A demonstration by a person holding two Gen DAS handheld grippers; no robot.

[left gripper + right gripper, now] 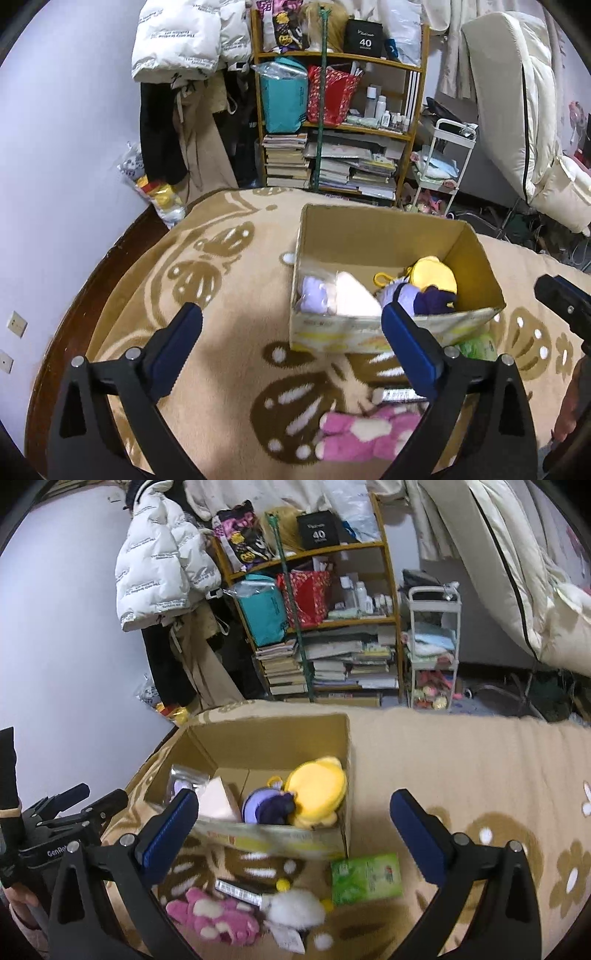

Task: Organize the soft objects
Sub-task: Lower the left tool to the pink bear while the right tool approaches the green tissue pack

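With both your left gripper [291, 352] and right gripper [293, 836] spread wide and empty, a hasty grab at the fluffy pink plush toy [214, 917] could snag the white pompom toy [295, 908] touching it, or nudge the open brown cardboard box [273, 734].

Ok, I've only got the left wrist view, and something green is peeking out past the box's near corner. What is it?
Observer: A green packet, lying flat on the blanket just outside the cardboard box.
Operator: And the right gripper? I only see a black edge of it.
Observer: The right gripper has its fingers wide apart and grips nothing.
Operator: There's a pale blur above the pink toy.
Observer: That is a white fluffy toy with small yellow balls on it, lying right beside the pink toy.
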